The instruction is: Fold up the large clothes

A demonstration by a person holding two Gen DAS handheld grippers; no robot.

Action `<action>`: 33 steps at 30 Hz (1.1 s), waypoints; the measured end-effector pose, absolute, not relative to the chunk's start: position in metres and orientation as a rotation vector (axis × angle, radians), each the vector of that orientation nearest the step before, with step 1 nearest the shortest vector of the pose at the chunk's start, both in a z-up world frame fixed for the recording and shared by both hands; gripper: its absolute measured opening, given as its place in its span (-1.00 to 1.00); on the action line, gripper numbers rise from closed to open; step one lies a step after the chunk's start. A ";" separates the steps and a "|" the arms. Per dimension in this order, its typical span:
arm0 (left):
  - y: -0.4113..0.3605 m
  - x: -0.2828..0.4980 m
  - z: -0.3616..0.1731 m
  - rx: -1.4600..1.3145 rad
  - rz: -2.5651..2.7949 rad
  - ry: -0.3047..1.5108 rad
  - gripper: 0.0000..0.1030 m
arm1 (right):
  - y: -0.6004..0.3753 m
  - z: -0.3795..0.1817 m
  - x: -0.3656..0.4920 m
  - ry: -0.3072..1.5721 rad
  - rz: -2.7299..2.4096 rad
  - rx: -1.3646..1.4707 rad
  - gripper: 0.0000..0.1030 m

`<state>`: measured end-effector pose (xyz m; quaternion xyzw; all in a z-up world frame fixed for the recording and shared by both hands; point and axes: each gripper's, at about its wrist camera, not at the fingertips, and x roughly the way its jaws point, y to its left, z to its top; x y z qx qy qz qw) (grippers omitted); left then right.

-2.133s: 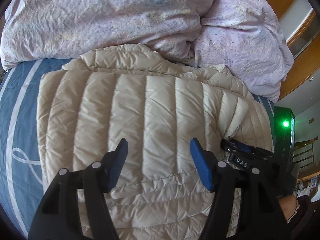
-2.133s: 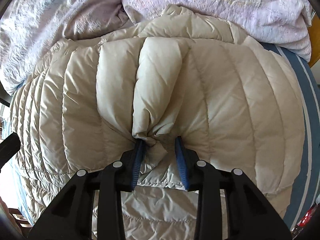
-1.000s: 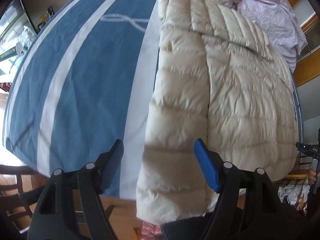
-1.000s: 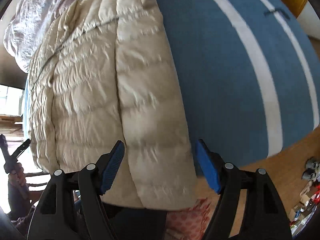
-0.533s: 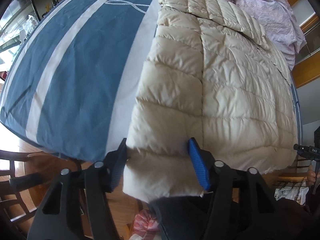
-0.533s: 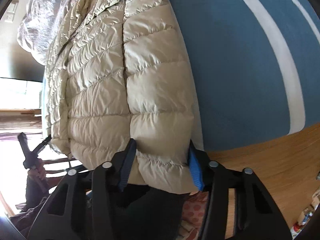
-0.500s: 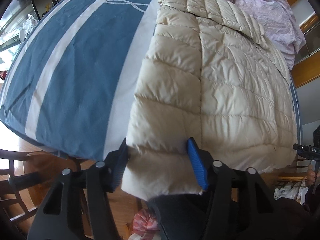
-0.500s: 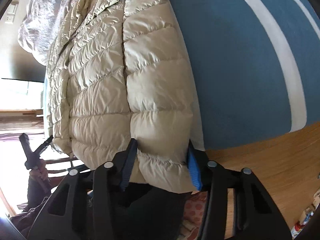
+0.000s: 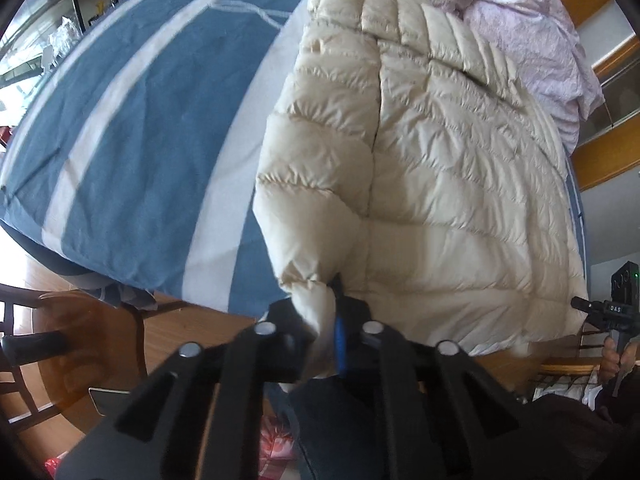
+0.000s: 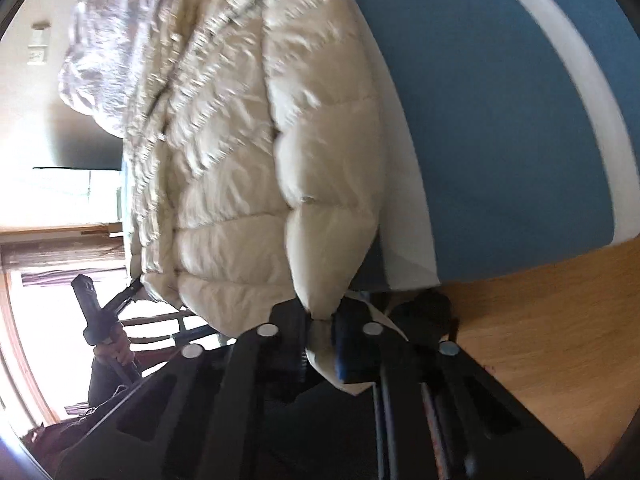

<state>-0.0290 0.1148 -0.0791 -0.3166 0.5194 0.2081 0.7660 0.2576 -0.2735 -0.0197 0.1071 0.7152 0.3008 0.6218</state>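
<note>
Jacket (image 9: 440, 168), a cream quilted puffer, lies flat on the bed (image 9: 132, 128), which wears a blue cover with white stripes. A crumpled lilac duvet (image 9: 532, 32) is bunched at the jacket's far end, touching its collar. The jacket's near hem hangs just over the bed's edge, above a wooden floor (image 10: 540, 340).

The left tongs (image 9: 326, 332) are pinched narrow on the jacket's near hem corner, at the side next to the striped cover; the fabric is gathered into a small wad between the blue pads. The right tongs (image 10: 320, 340) are likewise closed tight on the jacket's other near hem corner, with a bulge of quilted fabric squeezed between them. That view is blurred, so finer detail of the jacket is hard to read.

Beyond the jacket's hem in each view, the opposite gripper shows small, with the hand on its handle. A dark wooden chair (image 9: 24, 336) stands on the floor near the bed's corner, away from the jacket.
</note>
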 end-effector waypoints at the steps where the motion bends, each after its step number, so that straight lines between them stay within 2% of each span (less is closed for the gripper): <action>1: 0.117 -0.030 -0.074 -0.688 0.455 1.114 -0.87 | -0.273 -0.013 0.260 1.619 0.696 0.251 -0.85; 9: 0.141 -0.007 -0.009 -0.631 0.492 0.944 -0.88 | -0.260 0.049 0.297 1.407 0.719 0.270 -0.85; 16: 0.167 0.040 0.036 -0.542 0.524 0.837 -0.89 | -0.239 0.070 0.335 1.266 0.695 0.278 -0.86; 24: 0.204 0.101 0.057 -0.500 0.526 0.782 -0.89 | -0.207 0.085 0.381 1.150 0.653 0.284 -0.86; 33: 0.245 0.157 0.058 -0.527 0.566 0.743 -0.89 | -0.161 0.082 0.417 1.013 0.549 0.255 -0.86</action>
